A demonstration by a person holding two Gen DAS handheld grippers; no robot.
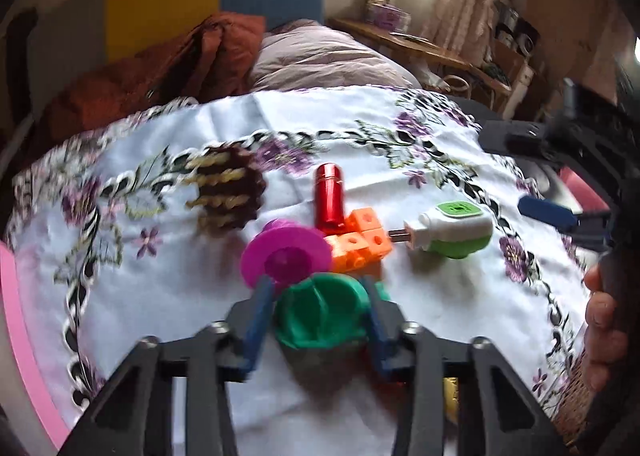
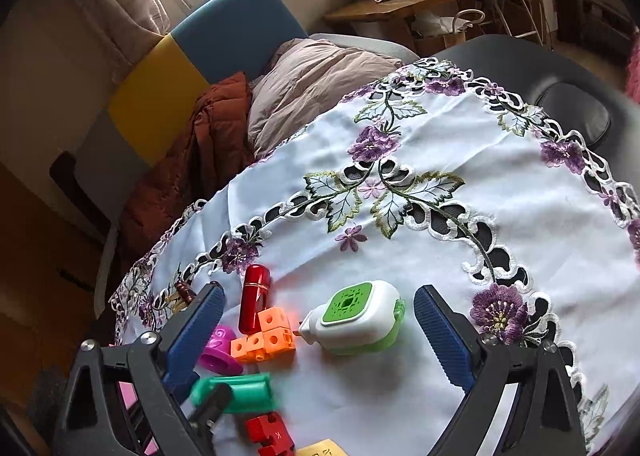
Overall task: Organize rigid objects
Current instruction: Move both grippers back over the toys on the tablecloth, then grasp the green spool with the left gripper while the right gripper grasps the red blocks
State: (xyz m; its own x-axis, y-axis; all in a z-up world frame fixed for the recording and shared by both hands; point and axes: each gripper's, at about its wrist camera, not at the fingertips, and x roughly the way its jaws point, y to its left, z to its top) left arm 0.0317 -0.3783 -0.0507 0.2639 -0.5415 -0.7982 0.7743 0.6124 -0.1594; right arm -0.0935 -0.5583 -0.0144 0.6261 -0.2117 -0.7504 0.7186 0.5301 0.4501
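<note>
- Left gripper clamping green cup between blue pads, magenta spool at 11 o'clock.
- Right gripper gaping empty, white-green plug between fingers.

Both grippers share one build: black triangular cut-out frames, silver screw heads at the joints, blue ribbed pads. The left gripper matches the right gripper in every visible part.

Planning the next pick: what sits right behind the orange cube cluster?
The red metal cylinder lies behind the orange cube cluster, its near end hidden by the cubes. The magenta spool overlaps their left edge; contact there is unclear.
</note>
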